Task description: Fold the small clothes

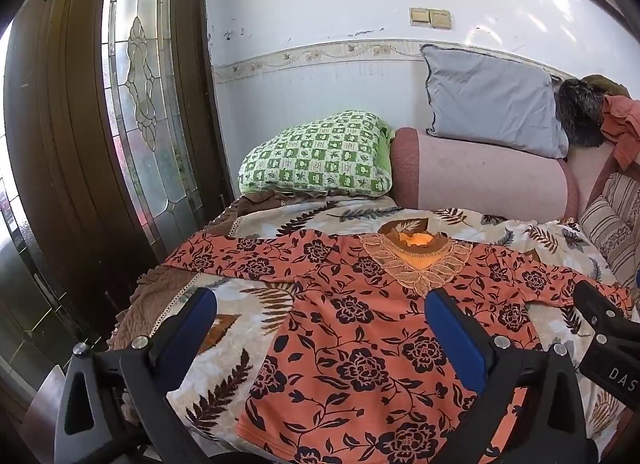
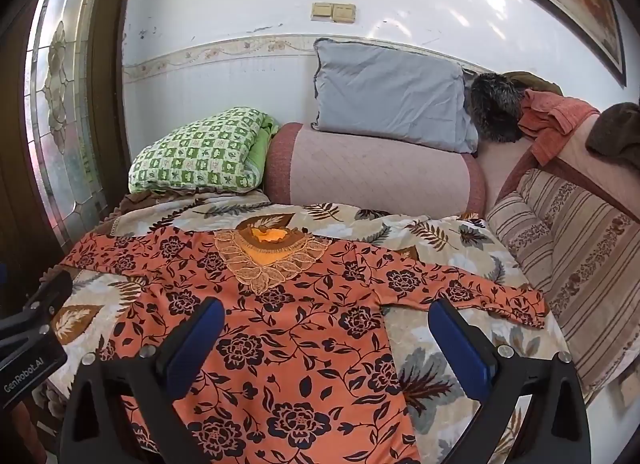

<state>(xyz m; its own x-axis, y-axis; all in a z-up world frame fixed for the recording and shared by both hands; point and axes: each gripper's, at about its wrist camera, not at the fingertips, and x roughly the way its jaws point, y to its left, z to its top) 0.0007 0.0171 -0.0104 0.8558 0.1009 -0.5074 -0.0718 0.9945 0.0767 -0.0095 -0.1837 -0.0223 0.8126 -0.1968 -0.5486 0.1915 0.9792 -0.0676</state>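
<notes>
Lying face up on a leaf-patterned bedspread (image 1: 280,219), an orange long-sleeved top (image 1: 360,344) printed with dark flowers is spread flat, its lace-trimmed neckline (image 1: 418,260) pointing away from the cameras toward the pillows and its hem running out of view at the bottom edge. The body's long axis runs from the near edge of the bed to the far side, while both sleeves stretch crosswise, one toward the stained-glass door (image 1: 140,75), the other toward a striped cushion (image 2: 576,256).

Both tools are poised above the garment with nothing in their grasp. The left hand-held gripper (image 1: 320,304) has its blue-padded jaws spread as wide as they go, one finger over the bedspread beside the top's left edge, the other over the chest below the neckline. The right hand-held gripper (image 2: 326,316) is spread just as wide, one finger above the floral body, the other above the bedspread just beneath the right sleeve.

Beyond the neckline, a green checked pillow (image 2: 200,151) sits beside a pink bolster (image 2: 376,171), with a grey pillow (image 2: 392,95) propped against the white wall behind it.
</notes>
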